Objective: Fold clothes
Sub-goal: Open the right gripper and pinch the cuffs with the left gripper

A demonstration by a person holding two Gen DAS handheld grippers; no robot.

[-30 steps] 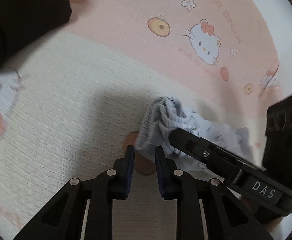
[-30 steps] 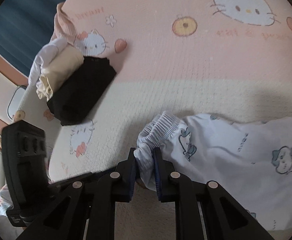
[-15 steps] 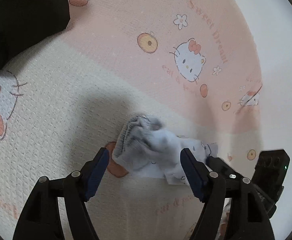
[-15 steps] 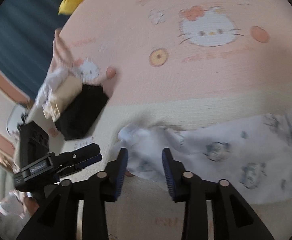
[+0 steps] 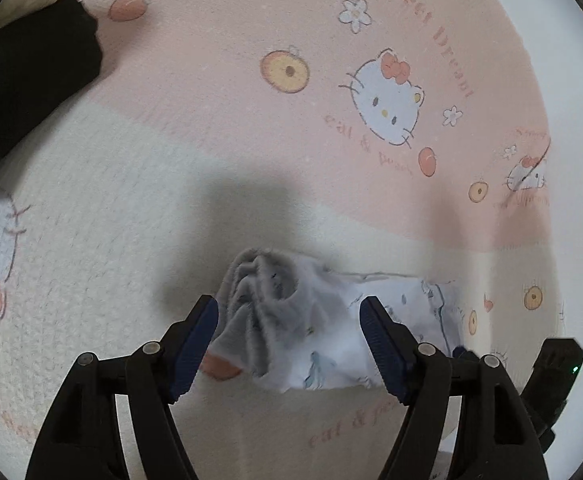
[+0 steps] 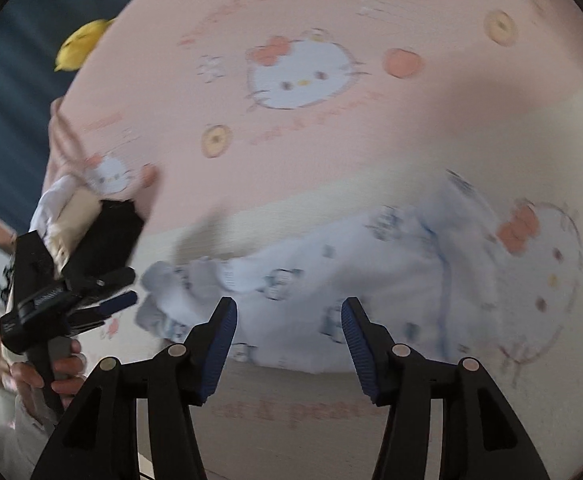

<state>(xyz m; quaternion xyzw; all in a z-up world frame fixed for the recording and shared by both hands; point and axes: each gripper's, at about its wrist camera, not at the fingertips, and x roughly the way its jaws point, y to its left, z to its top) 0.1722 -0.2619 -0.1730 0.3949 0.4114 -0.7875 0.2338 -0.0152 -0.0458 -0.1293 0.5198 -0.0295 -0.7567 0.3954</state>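
A small white garment with blue cartoon prints (image 5: 315, 328) lies on the pink and cream cartoon-cat blanket (image 5: 251, 128), its gathered elastic waistband bunched at the left end. My left gripper (image 5: 289, 332) hovers open just above that waistband, holding nothing. In the right wrist view the same garment (image 6: 331, 276) stretches to the right across the blanket (image 6: 331, 140). My right gripper (image 6: 289, 340) is open over its near edge and holds nothing. The left gripper (image 6: 119, 292) shows at the left there, held by a hand (image 6: 63, 376).
A stack of folded clothes, black (image 6: 107, 236) beside cream and white, sits at the blanket's far left; the black piece (image 5: 23, 80) fills the left wrist view's upper left. A yellow object (image 6: 81, 42) lies at the blanket's far edge. The right gripper's body (image 5: 551, 376) shows at lower right.
Both grippers were shut on the garment's waistband a second ago. They let it go, opened wide and drew back, and the garment now lies on the blanket.
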